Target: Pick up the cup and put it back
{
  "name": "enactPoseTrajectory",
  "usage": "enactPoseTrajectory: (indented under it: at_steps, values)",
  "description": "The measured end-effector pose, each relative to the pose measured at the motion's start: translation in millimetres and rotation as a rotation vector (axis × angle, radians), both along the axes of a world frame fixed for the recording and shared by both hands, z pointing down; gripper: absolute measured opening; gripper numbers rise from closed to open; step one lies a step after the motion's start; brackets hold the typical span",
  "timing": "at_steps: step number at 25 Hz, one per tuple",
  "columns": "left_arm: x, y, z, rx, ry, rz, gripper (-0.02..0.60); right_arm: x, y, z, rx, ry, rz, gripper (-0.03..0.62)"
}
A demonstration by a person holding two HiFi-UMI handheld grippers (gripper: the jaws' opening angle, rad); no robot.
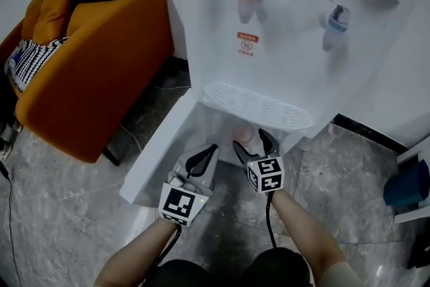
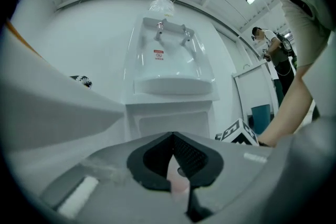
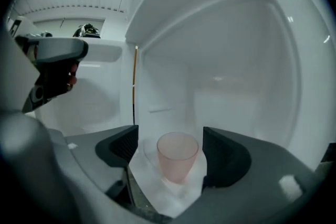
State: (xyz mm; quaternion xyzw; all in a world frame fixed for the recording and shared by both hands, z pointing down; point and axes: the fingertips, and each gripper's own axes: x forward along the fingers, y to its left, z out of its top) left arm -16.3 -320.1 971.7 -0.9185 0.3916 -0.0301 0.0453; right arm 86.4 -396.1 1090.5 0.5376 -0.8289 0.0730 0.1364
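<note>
A pale pink cup [image 1: 245,136] [image 3: 177,155] stands upright on the white floor of the water dispenser's open lower compartment [image 3: 231,92]. My right gripper [image 1: 252,141] [image 3: 170,147] is open, a dark pad on either side of the cup with a gap left on both sides. To its left, my left gripper [image 1: 209,150] [image 2: 174,152] points level at the dispenser with its pads together, holding nothing I can make out. A thin pink sliver shows in the slit between those pads.
The white water dispenser [image 1: 269,44] has a red and a blue tap above a drip tray [image 1: 255,106]. Its lower door [image 1: 158,151] hangs open to the left. An orange armchair [image 1: 94,70] stands at left, a blue bin [image 1: 406,185] at right, on grey stone floor.
</note>
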Motion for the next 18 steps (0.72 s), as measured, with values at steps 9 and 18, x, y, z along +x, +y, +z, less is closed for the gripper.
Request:
enactPoseTrajectory:
  at_steps: [9, 18]
  values:
    - [-10.5, -5.7, 24.2, -0.015, -0.038, -0.005, 0.002, 7.3, -32.5, 48.4, -0.103, -0.026, 0.068, 0.380]
    - [-16.6, -4.6, 37.4, -0.036, -0.047, -0.014, 0.002, -2.9, -35.2, 59.0, -0.132, 0.003, 0.070, 0.367]
